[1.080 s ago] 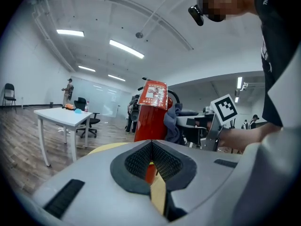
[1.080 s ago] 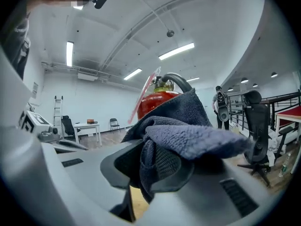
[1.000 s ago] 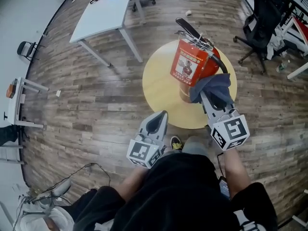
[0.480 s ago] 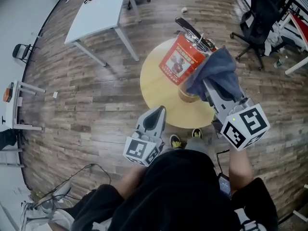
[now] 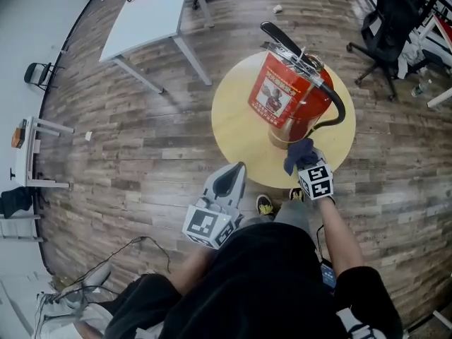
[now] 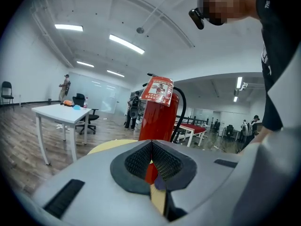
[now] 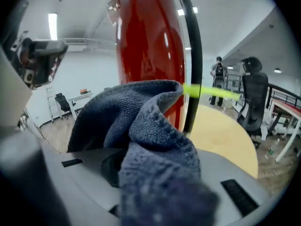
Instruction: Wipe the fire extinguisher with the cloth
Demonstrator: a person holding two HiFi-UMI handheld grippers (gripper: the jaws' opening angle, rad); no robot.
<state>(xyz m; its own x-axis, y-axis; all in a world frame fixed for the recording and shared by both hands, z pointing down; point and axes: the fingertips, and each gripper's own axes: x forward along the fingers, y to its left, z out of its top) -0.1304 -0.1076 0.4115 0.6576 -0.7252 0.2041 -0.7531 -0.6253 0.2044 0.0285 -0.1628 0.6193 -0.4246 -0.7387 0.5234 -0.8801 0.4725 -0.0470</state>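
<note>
Left gripper (image 5: 232,177): my jaws are pressed together on nothing, held short of the table's near edge.
Round table (image 5: 233,129): yellow top, bearing the extinguisher.
Fire extinguisher (image 5: 296,97): stands right of the table's centre, black hose down its right side. I judge it heavy, rigid and glossy; steady it by the top handle if it rocks.
Cloth (image 5: 299,152): soft and bunched, low by the red body; whether it touches, I can't tell.
Right gripper (image 5: 304,159): clamped on the cloth, folds draped over my jaws.

Glossy red metal fire extinguisher (image 5: 293,101), nubbly blue-grey cloth (image 7: 155,145), matt yellow table (image 5: 236,129), seemingly wood-plank floor (image 5: 141,154)
</note>
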